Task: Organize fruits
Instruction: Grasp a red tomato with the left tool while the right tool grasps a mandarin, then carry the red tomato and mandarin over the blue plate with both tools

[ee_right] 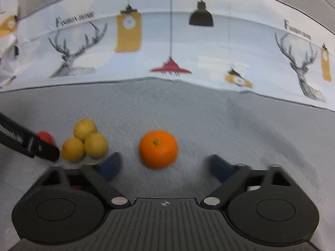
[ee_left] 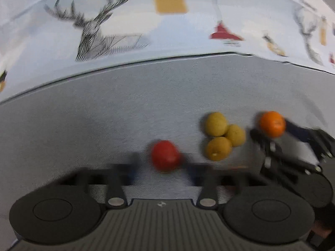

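Note:
A red apple (ee_left: 165, 155) lies on the grey cloth between the open fingers of my left gripper (ee_left: 163, 170). Three yellow fruits (ee_left: 222, 138) sit in a tight cluster to its right. An orange (ee_left: 271, 123) lies further right. In the right wrist view the orange (ee_right: 158, 148) sits just ahead of my open right gripper (ee_right: 165, 165), between its blue fingertips and not gripped. The yellow cluster (ee_right: 84, 143) is to its left, with the red apple (ee_right: 45, 137) partly hidden behind the left gripper's finger (ee_right: 27, 142). My right gripper also shows in the left wrist view (ee_left: 293, 146).
A printed cloth backdrop with deer and lamps (ee_right: 167, 48) stands behind the grey table surface (ee_right: 209, 113). Both views are motion-blurred.

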A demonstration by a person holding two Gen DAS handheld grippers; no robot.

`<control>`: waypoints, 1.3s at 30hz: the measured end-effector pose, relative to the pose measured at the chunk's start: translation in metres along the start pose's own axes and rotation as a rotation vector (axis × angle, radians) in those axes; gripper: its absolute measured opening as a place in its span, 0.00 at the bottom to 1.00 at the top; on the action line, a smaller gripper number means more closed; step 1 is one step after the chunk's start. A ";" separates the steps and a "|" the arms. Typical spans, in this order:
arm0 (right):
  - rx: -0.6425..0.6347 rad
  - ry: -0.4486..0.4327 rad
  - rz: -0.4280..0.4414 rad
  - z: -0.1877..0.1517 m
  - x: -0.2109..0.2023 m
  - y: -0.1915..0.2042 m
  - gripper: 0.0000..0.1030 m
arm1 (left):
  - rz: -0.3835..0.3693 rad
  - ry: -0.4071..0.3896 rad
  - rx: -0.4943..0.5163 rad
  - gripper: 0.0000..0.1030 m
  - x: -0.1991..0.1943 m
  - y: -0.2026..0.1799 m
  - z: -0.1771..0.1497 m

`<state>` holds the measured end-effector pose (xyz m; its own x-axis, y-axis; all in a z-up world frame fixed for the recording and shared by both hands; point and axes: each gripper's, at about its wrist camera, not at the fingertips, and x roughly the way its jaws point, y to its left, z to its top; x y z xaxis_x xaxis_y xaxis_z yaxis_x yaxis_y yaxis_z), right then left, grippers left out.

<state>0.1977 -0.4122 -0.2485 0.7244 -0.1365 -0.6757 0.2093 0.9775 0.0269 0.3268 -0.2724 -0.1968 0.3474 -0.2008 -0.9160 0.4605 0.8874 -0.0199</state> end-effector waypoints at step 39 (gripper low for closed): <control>-0.110 -0.138 0.281 -0.070 -0.380 0.184 0.37 | 0.008 -0.279 -0.111 0.29 -0.339 0.074 -0.277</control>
<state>-0.0850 -0.1692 -0.0383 0.8275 0.1274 -0.5469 -0.0775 0.9905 0.1135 0.0170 -0.0239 0.0016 0.5692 -0.2863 -0.7708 0.3698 0.9264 -0.0710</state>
